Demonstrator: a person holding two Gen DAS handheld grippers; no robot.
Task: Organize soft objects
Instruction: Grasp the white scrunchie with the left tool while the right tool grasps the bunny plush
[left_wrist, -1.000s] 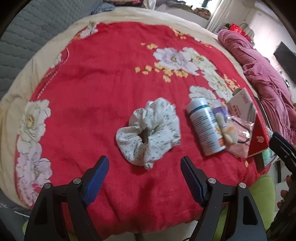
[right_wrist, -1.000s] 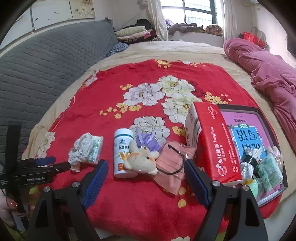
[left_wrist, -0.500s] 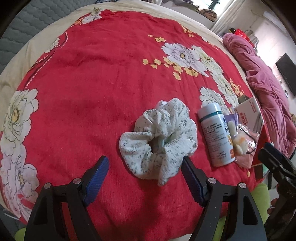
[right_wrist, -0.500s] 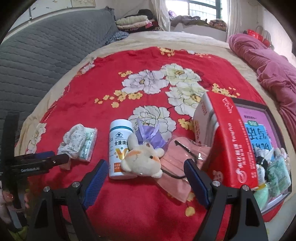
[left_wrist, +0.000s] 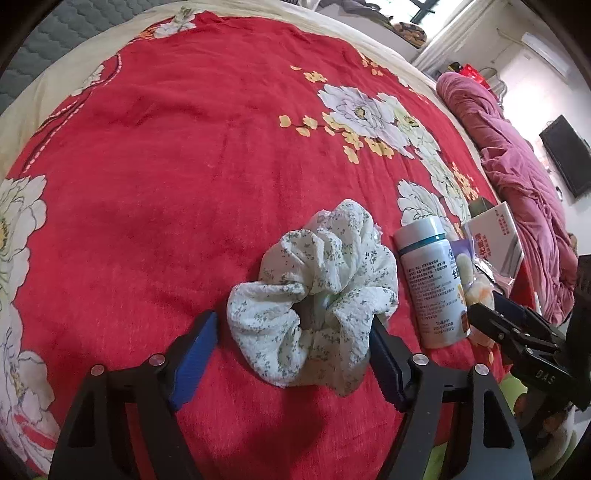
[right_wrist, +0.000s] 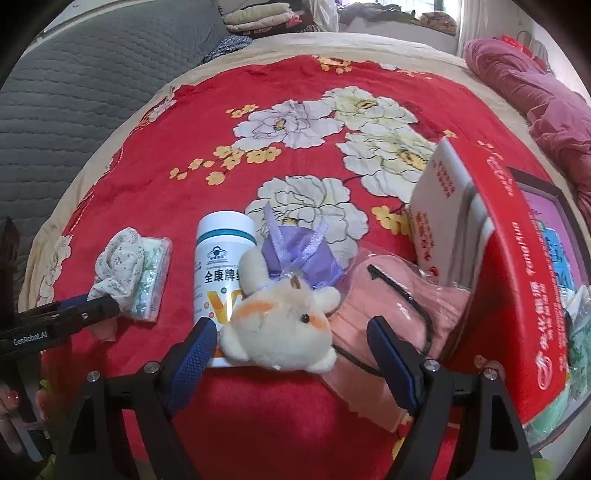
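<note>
- Left gripper (left_wrist: 291, 347): jaws wide, holding nothing. Straddling the scrunchie (left_wrist: 314, 295); right finger touching or just beside its edge, left finger just clear of it.
- Right gripper (right_wrist: 291, 350): jaws wide, also holding nothing. Plush (right_wrist: 280, 328) sits between the fingertips, near the left finger; can't tell if either pad touches it.
- Scrunchie: white floral fabric, lying flat on the red blanket (left_wrist: 166, 166). From the right view it rests partly on a small clear packet (right_wrist: 151, 284).
- Plush lies on top of the bottle (right_wrist: 218, 273) and the pink mask (right_wrist: 399, 314). Purple pouch (right_wrist: 303, 258) is just behind it, touching.
- Bottle lies on its side, between scrunchie and mask.
- Red box (right_wrist: 517, 277) leans at the right, lower edge against the mask. Beyond it, a tray (right_wrist: 543, 184) with small packets in it; contents too blurred at the frame edge to name.
- Progress, my read: early. Nothing lifted yet; both soft items sit on the blanket with jaws lined up around them. Whether the tray's items count as already sorted, can't tell.
- Left to do: close on scrunchie and plush, lift, move them to wherever softs go (probably the tray, not confirmed). Mask and pouch look soft too, so likely queued after.
- Risk: plush overlaps the mask strap and bottle; a low grab could drag either along.
</note>
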